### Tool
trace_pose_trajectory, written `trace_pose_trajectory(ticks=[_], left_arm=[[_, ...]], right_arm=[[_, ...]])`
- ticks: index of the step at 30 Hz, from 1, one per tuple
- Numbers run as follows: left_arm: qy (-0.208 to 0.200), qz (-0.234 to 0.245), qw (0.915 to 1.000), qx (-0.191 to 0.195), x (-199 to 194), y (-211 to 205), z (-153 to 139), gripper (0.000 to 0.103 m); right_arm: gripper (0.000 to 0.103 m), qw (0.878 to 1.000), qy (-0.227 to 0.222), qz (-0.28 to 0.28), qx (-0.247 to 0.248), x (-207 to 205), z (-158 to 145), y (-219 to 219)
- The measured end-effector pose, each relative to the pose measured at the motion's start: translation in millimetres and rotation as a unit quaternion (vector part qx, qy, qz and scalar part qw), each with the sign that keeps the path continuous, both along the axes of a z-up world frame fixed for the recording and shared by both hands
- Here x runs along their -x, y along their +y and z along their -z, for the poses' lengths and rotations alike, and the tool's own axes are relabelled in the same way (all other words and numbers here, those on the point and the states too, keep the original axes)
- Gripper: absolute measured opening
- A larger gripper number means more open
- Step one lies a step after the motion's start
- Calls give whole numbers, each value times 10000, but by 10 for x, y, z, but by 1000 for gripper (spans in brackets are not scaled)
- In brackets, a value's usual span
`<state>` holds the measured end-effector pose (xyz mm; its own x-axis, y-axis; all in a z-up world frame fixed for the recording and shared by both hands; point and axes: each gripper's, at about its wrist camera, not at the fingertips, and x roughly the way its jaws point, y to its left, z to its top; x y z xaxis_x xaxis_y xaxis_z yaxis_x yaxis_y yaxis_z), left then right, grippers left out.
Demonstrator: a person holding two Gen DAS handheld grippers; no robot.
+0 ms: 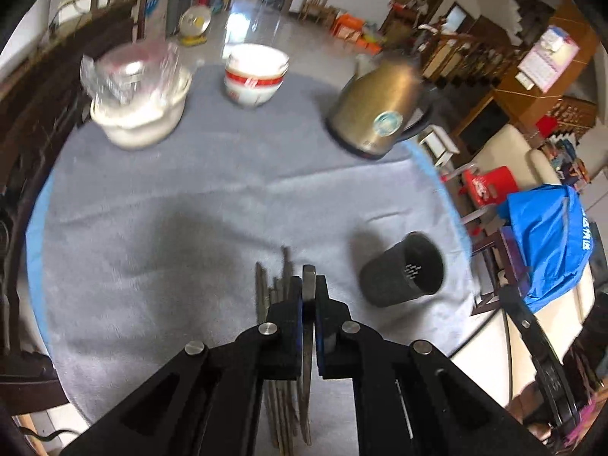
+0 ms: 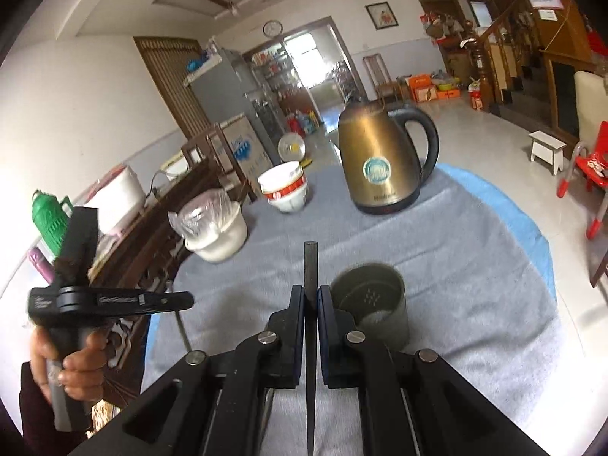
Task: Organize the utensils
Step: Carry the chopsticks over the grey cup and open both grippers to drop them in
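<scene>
Left wrist view
- Left claw: the black two-finger left gripper point(image 1: 308, 285) is closed down to a thin gap, pinching a dark slim metal utensil point(image 1: 308, 279) whose tip pokes out just past the fingertips.
- Loose utensils: a bundle of dark wooden chopsticks point(image 1: 274, 285) lies on the cloth just at 9 o'clock of the fingers and runs back under them.
- Holder: the dark grey cylindrical utensil cup point(image 1: 404, 271) stands on the cloth at 3 o'clock of the claw, near but apart, its mouth open.
- Surface: a grey fleecy cloth over a round blue-edged table point(image 1: 159, 205).
- Far side: a white pot covered with clear plastic point(image 1: 138, 95) at 10 o'clock, stacked white bowls with a red band point(image 1: 255, 74) at 12 o'clock, a brass-coloured electric kettle with a black handle point(image 1: 380, 108) at 1 o'clock.

Right wrist view
- Right claw: the black two-finger right gripper point(image 2: 311, 298) is nearly closed on a flat dark straight stick point(image 2: 310, 266), which stands up past the fingertips toward 12 o'clock.
- Holder: the utensil cup point(image 2: 370, 309) sits just at 3 o'clock of the fingertips; whether they touch I cannot tell.
- Other hand: at 9 o'clock a bare hand point(image 2: 72, 361) grips the handle of the left gripper.
- Background: kettle point(image 2: 380, 159) at 12 o'clock, bowls point(image 2: 285, 186) and pot point(image 2: 214, 228) at 11 o'clock.
</scene>
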<state>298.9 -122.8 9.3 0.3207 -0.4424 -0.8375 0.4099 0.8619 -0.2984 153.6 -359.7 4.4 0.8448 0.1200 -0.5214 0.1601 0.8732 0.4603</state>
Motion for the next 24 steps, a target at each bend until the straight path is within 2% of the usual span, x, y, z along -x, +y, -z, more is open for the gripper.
trace_pose_trajectory(ticks=[5,9,15,17,20,22,24], left_arm=[[-460,159,9985,248,140,-148,-393,5],[-952,167,9941,497,215,-238,-768,5],[-1638,-50,9815,992,286,-306,-1174,5],[-1751,-100,9781,1117,294,-327,-1217,5],[-1828,-121,9738,1349,297,-410,-1253,5],[-1801,-105,9733,1421,281,-500,-1161,5],[-1720,-72,9750,1403,267,-595,-1065,5]], right_arm=[[7,9984,-427,364,45,42,-250,-129],[7,9928,-862,817,161,91,-495,-260],[7,9728,-1640,1590,390,176,-761,-402],[7,9654,-1801,1833,453,160,-777,-424],[7,9592,-1804,2075,660,57,-736,-403],[7,9597,-1685,2129,720,-50,-664,-399],[7,9653,-1459,2044,713,-165,-559,-398]])
